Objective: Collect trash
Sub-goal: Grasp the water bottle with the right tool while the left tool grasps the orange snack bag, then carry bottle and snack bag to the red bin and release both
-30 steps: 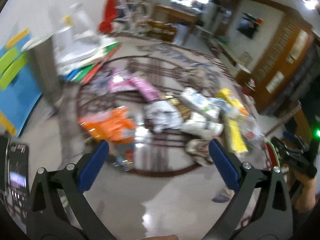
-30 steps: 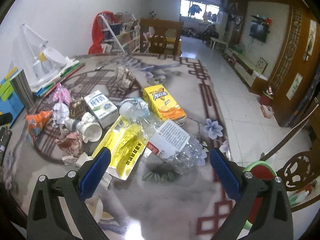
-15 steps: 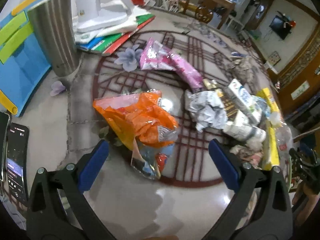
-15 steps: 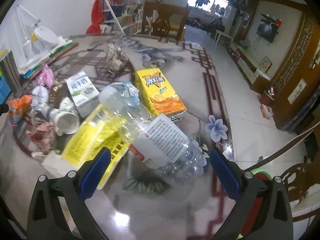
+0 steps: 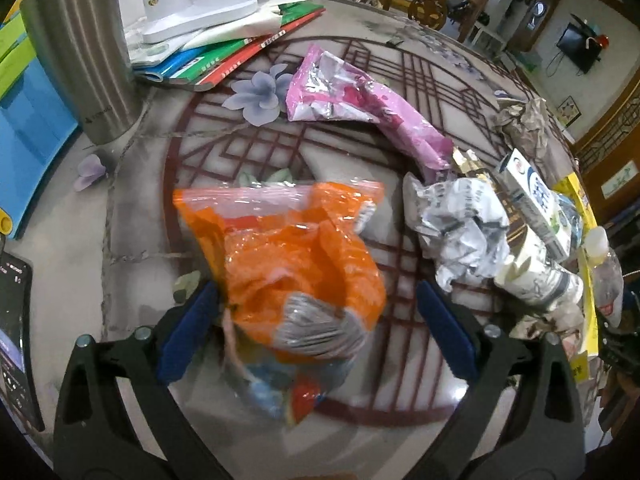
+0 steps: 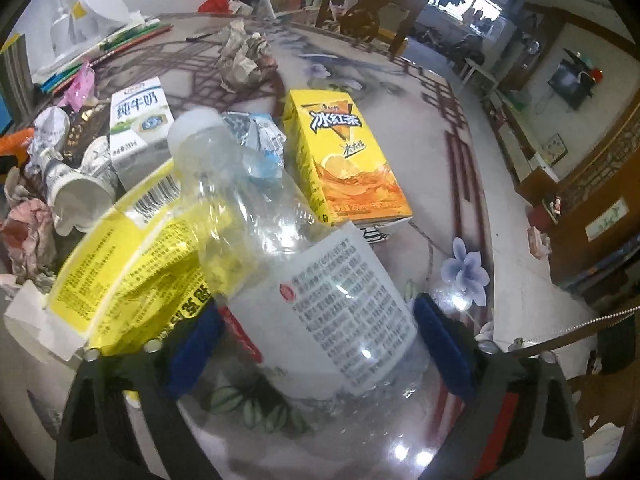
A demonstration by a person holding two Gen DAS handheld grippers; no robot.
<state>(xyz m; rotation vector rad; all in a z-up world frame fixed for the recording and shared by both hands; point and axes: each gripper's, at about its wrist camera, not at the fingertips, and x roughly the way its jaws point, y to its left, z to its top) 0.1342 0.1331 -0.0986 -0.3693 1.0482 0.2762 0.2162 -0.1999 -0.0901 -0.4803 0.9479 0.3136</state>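
Right tool [image 6: 316,344] straddles clear bottle [image 6: 280,248] beside "冰红茶" carton [image 6: 344,160] (yellow).

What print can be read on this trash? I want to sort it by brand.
"冰红茶": on the yellow drink carton.
"纯牛奶": on the white milk carton.
Dense small print on the clear plastic bottle label: too small to read.
Barcode and black print on the yellow wrapper: not legible.
Small mark on the steel tumbler: too small.
Orange bag and pink wrapper: nothing readable.
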